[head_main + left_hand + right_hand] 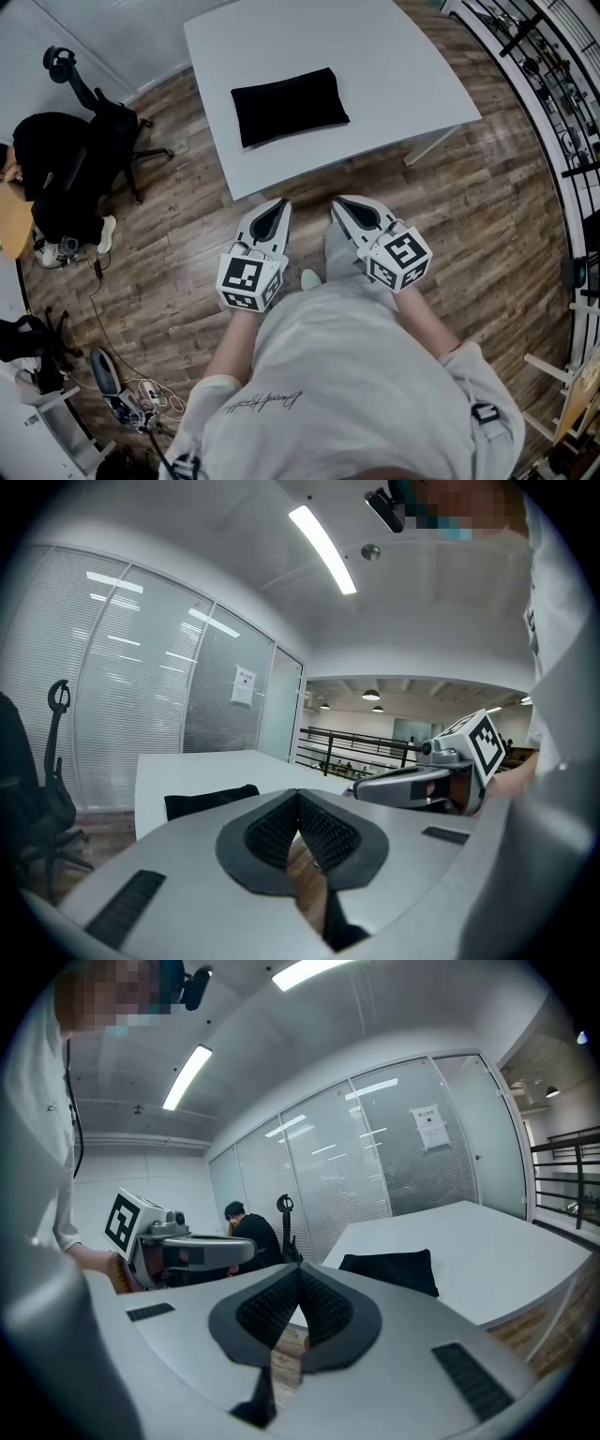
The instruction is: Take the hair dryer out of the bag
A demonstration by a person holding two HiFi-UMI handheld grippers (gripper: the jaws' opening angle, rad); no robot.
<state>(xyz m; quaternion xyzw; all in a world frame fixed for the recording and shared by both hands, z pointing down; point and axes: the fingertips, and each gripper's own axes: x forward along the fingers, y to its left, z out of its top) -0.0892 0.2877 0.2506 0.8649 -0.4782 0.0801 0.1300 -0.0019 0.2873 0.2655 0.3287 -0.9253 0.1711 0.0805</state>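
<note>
Black soft fabric bag sits well ahead of grey left gripper and right gripper, both pinched together, empty; we'd open them before reaching.

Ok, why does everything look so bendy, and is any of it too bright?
Head view: the wide lens bows the white table edges and the floorboards; the light is even. Left gripper view: black rounded corners, the ceiling strip light glares pure white, and the left tongs loom big up close. Right gripper view: the same curve bends the glass wall; the black bag looks fairly clear.
</note>
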